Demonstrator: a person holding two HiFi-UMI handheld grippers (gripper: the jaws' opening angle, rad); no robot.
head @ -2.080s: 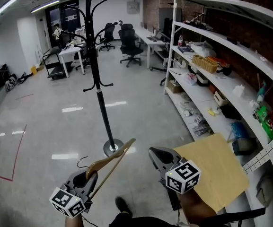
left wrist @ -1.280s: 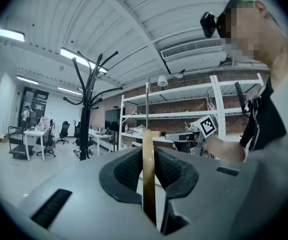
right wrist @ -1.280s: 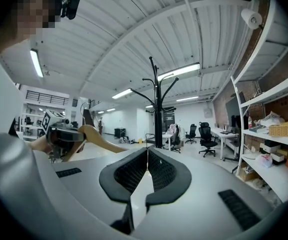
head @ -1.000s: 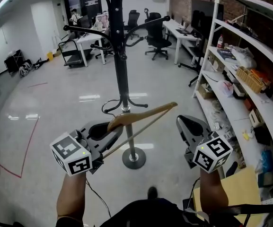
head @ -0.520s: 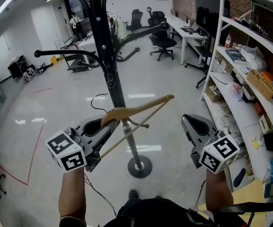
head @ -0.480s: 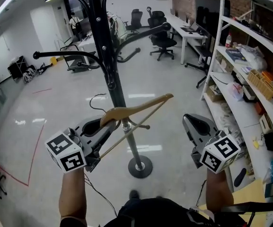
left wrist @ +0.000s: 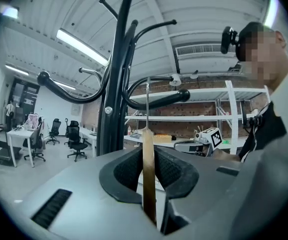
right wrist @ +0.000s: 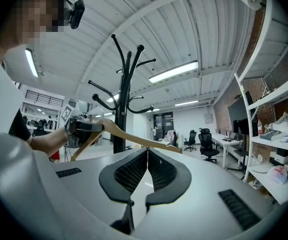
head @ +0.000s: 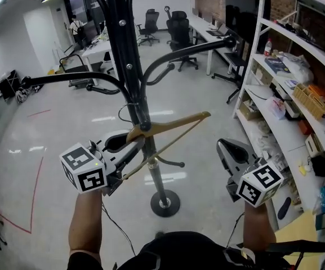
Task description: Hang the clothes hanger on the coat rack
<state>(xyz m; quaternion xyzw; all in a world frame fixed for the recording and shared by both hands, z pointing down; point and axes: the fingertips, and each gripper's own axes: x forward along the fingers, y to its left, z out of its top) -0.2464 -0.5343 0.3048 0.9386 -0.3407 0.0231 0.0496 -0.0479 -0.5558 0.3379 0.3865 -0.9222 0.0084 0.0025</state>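
One hanger (head: 170, 122) clamped between left tool (head: 133, 144) jaws.

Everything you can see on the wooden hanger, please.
The wooden hanger is light brown, with sloping shoulders, a straight lower bar and a thin wire hook. The left gripper is clamped on its wood close to the hook. The far shoulder points right and slightly up. It crosses the coat rack pole, and no rack arm carries the hook yet. Contact with the pole cannot be told.
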